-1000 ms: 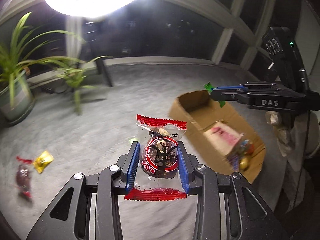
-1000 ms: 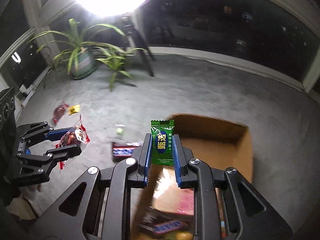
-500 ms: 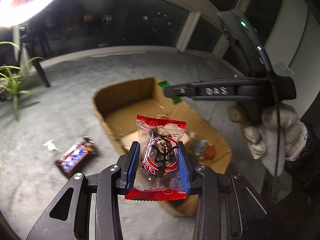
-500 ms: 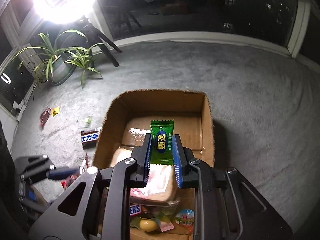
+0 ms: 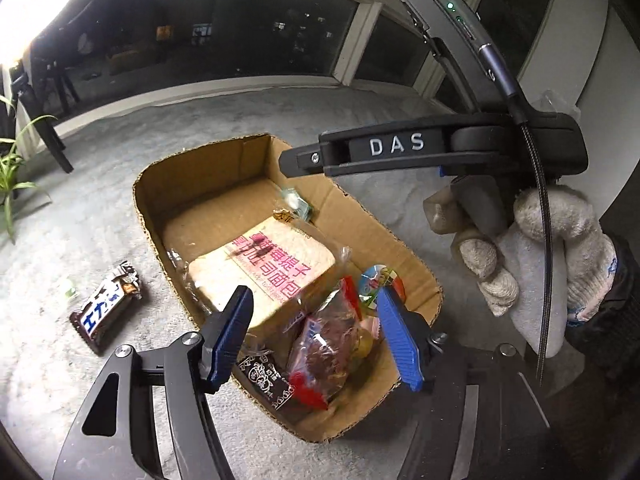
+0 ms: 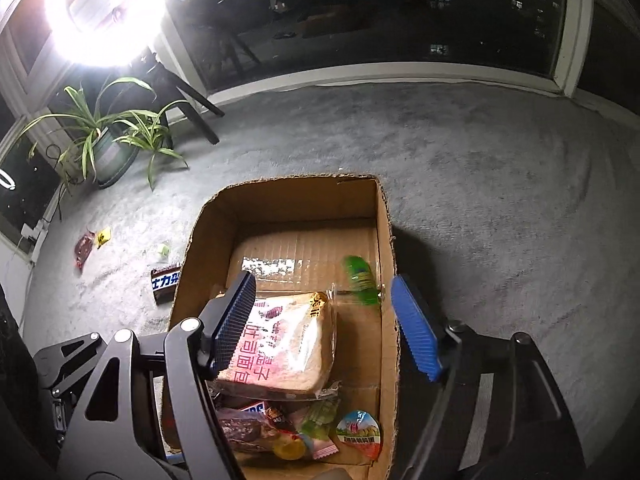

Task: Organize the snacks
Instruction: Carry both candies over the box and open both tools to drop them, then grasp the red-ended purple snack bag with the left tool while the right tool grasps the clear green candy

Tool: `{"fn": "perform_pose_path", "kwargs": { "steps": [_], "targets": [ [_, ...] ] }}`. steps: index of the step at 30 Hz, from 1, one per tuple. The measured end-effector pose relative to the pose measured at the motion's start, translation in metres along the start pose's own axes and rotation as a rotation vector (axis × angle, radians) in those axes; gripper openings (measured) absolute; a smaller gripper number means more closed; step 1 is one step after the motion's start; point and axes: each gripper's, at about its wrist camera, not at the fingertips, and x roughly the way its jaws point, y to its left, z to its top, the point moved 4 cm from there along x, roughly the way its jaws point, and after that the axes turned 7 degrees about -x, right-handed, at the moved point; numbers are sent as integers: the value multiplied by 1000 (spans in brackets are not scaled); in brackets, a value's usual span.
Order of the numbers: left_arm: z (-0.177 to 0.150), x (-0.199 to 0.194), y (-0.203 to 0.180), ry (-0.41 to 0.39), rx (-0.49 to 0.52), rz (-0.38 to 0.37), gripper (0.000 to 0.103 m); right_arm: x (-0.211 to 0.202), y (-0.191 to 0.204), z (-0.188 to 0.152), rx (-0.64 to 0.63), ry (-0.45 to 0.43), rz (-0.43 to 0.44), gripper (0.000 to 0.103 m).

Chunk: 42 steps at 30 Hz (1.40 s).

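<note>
An open cardboard box (image 5: pixel 416 268) (image 6: pixel 386 216) sits on the grey carpet and holds a bread pack (image 5: pixel 264 268) (image 6: pixel 280 340) and several small snacks. My left gripper (image 5: pixel 316 336) is open above the box's near end; the red-wrapped snack (image 5: pixel 324 352) lies loose in the box below it. My right gripper (image 6: pixel 324 320) is open over the box; the green candy (image 6: pixel 362 280), blurred, is in the box by its right wall, and it also shows in the left wrist view (image 5: pixel 296 204). The right gripper's body (image 5: pixel 400 152) hangs over the box's far side.
A chocolate bar (image 5: pixel 106 310) (image 6: pixel 165 282) lies on the carpet left of the box. A small green candy (image 6: pixel 163 250), a yellow packet (image 6: pixel 103 237) and a dark red packet (image 6: pixel 83 250) lie further left. A potted plant (image 6: pixel 104 144) and a lamp stand are by the window.
Both grippers have opened over the box. The red-wrapped snack left the left gripper and the green candy left the right gripper; both are now inside the box.
</note>
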Motion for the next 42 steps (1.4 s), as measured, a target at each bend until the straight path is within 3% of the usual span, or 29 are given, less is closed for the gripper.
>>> {"fn": "perform_pose_path", "kwargs": {
  "steps": [8,20,33,42],
  "targets": [
    [-5,-22,11,-21,-8,9,64,-9,15,6,2,-22,3,73],
    [-11,-69,57,-76,-55,79,64,-14,80,20,-45,-53,42,73],
    [-30,-148,160,-146,-173,204,64,9,177,42,-120,-37,118,73],
    [-52,-194,252,-173,-276,317,64,62,215,50,-60,61,189,73]
  ]
}}
